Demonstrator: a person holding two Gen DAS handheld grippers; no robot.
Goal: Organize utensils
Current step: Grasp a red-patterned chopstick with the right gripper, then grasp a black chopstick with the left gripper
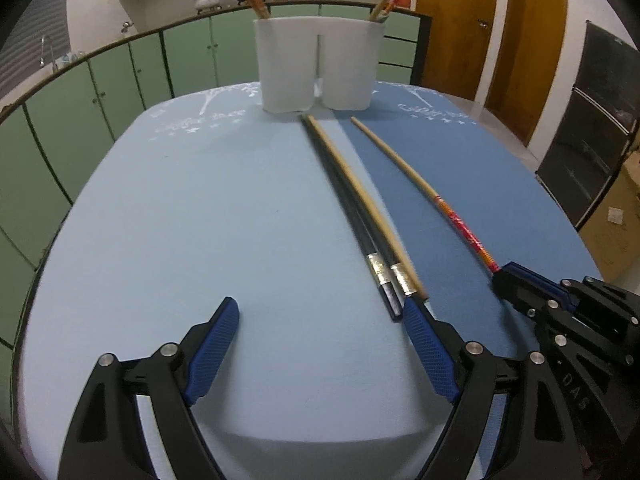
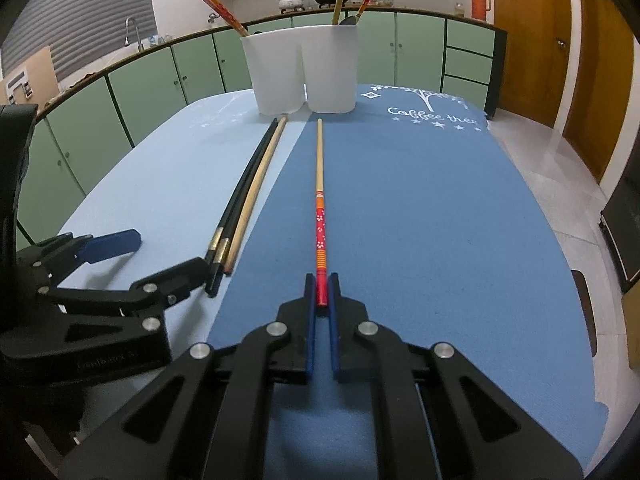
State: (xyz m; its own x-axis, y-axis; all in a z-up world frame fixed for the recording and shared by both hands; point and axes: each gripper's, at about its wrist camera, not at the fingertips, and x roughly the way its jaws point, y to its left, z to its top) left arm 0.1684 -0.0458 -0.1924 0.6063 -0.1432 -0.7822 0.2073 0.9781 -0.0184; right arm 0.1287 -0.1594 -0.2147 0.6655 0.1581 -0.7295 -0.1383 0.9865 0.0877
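Note:
A red-patterned chopstick lies on the dark blue mat and points at the white two-compartment holder. My right gripper is shut on its red near end. Two black chopsticks with silver bands and a plain wooden one lie side by side to its left. My left gripper stands open over the light blue mat, its right fingertip right at their near ends. The holder holds red chopsticks on the left and a wooden stick and a spoon on the right.
The table carries a light blue mat and a dark blue mat side by side. Green cabinets run behind the table. Wooden doors stand at the right, past the table's right edge and a tiled floor.

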